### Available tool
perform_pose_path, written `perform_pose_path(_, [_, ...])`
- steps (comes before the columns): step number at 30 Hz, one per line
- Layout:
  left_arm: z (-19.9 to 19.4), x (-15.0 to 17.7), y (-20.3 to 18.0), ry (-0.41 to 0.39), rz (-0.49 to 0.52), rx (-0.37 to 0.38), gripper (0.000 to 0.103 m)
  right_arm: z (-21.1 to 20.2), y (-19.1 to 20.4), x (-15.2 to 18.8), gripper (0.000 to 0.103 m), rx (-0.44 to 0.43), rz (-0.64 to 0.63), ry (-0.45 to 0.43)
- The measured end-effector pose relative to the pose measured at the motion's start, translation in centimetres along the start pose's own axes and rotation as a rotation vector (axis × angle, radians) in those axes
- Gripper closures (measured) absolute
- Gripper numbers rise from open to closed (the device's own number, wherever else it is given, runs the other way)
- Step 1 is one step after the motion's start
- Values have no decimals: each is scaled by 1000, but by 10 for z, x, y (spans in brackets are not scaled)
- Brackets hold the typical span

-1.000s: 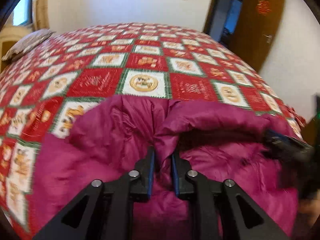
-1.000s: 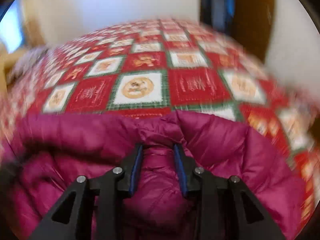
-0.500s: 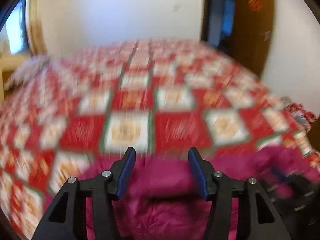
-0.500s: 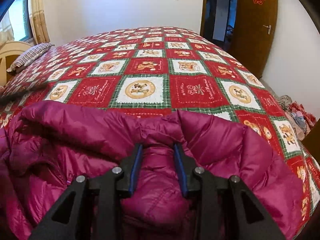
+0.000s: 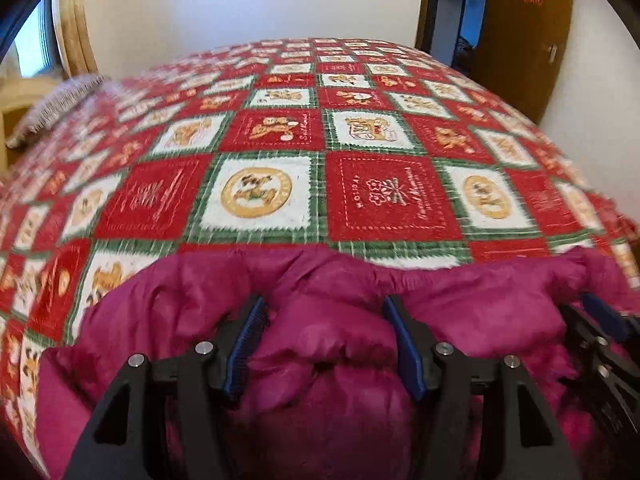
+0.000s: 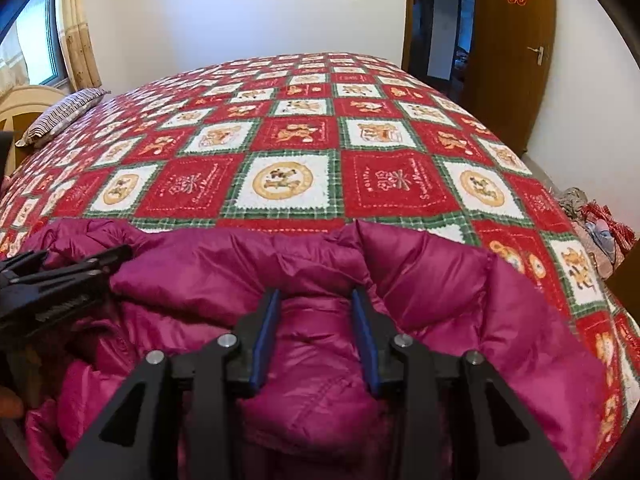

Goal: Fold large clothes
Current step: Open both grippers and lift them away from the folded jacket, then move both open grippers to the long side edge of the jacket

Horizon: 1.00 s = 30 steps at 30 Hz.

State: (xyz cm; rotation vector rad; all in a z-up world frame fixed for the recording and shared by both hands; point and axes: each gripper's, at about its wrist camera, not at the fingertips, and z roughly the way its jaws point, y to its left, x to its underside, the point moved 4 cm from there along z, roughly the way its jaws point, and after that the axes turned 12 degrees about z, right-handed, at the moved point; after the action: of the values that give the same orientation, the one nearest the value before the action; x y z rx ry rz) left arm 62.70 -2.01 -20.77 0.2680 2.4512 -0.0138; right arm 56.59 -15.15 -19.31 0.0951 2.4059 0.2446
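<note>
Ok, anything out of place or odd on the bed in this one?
Mostly no. The magenta puffer jacket lies bunched at the near edge of the patchwork quilt, with a puffy fold between the jaws of each gripper. One oddity is a heap of cloth on the floor by the bed's right side.

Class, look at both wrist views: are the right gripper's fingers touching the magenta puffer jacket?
Touching. In the right wrist view, the right gripper has a bulge of jacket pressed between its blue-lined fingers, filling the gap.
</note>
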Motion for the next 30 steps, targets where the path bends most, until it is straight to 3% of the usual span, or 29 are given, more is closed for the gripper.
perform_pose_path(2, [-44,6,15,-109,-46,62,41,-36,-8,0,64,-46,42,-85])
perform_pose_path(5, [-116,21,31,-264,4,88,41,-104,-23,8,62,-91,55,-178])
perform_pose_path(9, [-205,58,50,-386,103,138,41,-191,-49,34,61,-140,74,-250])
perform_pose_path(13, [-276,120,66,-425,200,212,40,-269,-75,80,58,-132,67,-270])
perform_pose_path(18, [-327,194,83,-396,227,212,39,-341,-112,137,58,-77,94,-254])
perform_pose_path(20, [-337,223,88,-357,238,199,35,-364,-126,155,51,-75,111,-225])
perform_pose_path(22, [-339,253,89,-303,234,188,33,-381,-137,174,32,-72,126,-177])
perform_pose_path(23, [-338,265,90,-281,227,184,33,-385,-140,185,29,-62,127,-162])
perform_pose_path(27, [-317,316,86,-168,169,158,32,-369,-142,222,27,-36,109,-65])
perform_pose_path(30, [-299,344,81,-98,106,183,32,-333,-142,252,27,-30,115,64])
